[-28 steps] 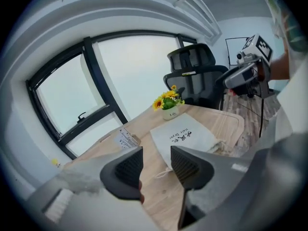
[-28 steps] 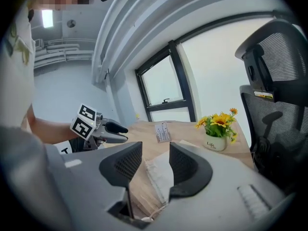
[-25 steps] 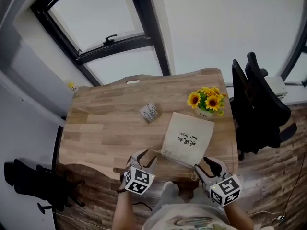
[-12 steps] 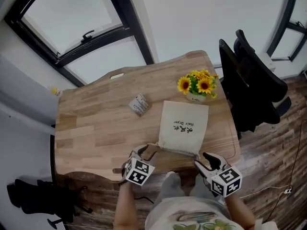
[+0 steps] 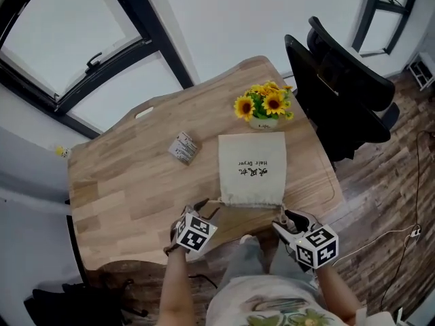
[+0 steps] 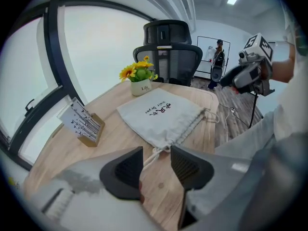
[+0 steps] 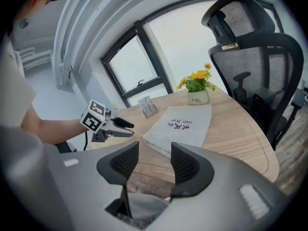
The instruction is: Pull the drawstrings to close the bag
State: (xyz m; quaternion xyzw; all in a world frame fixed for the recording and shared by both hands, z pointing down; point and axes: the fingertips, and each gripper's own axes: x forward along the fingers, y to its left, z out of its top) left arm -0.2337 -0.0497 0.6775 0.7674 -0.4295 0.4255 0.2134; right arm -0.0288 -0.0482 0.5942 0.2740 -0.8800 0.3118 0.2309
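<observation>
BAG: bag (image 5: 251, 168) flat, just beside flower pot (image 5: 262, 122), mouth away from pot | LEFT: left gripper (image 6: 157, 159) jaws apart, empty, drawstring (image 6: 161, 149) ahead | RIGHT: right gripper (image 7: 155, 160) jaws just opening, nothing between | RISK: pinching cloth instead of cord likely drags the bag unclosed.

Soft, even daylight from the window (image 5: 61, 43); faint shadows, strong fisheye curvature at edges.

A wooden table (image 5: 129, 189) stands beneath a black-framed window (image 5: 61, 32), a black office chair (image 5: 340, 80) alongside.
</observation>
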